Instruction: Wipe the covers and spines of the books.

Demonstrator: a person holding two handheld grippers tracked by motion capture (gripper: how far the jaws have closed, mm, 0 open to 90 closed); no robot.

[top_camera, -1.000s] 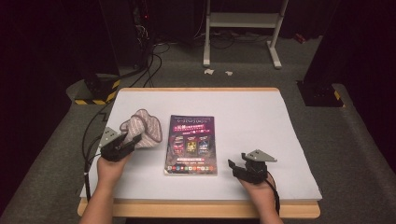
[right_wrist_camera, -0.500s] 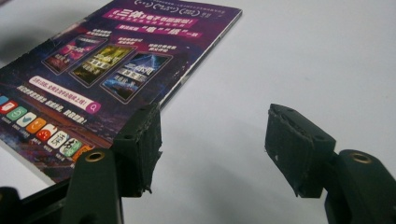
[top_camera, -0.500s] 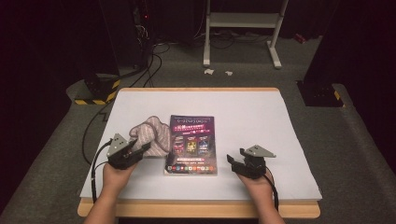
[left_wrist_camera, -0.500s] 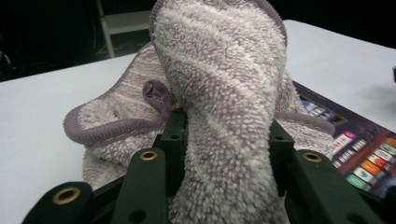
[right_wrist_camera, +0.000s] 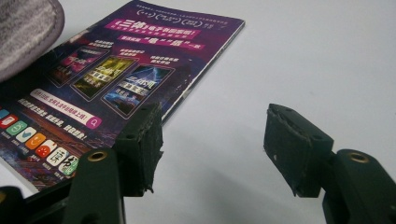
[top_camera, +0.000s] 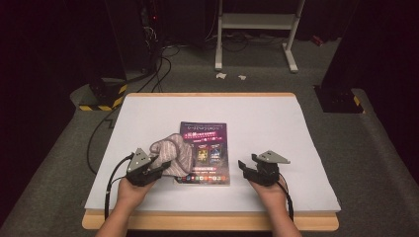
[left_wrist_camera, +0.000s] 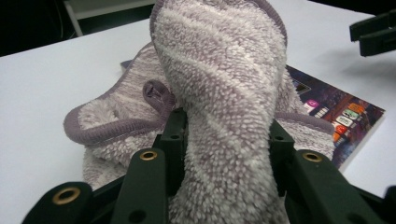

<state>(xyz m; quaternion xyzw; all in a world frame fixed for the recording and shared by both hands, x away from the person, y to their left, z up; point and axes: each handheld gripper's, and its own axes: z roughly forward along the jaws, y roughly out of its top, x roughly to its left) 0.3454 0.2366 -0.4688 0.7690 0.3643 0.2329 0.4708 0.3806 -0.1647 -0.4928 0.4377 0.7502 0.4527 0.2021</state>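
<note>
A fluffy grey-and-white striped cloth is bunched up over the left edge of a purple magazine that lies flat on the white table. My left gripper is shut on the cloth. In the left gripper view a thick fold of the cloth rises between the jaws of the left gripper, and the magazine shows behind it. My right gripper rests just right of the magazine's lower corner. It is open with only bare table between its pads, beside the magazine.
The table's wooden front edge runs just below both hands. Cables trail off the table's left side. A white metal stand is on the floor behind the table. The right gripper shows far off in the left gripper view.
My left gripper has carried the cloth to the right and toward the front edge, so the cloth now overlaps the magazine's left side. The right gripper has stayed in place.
</note>
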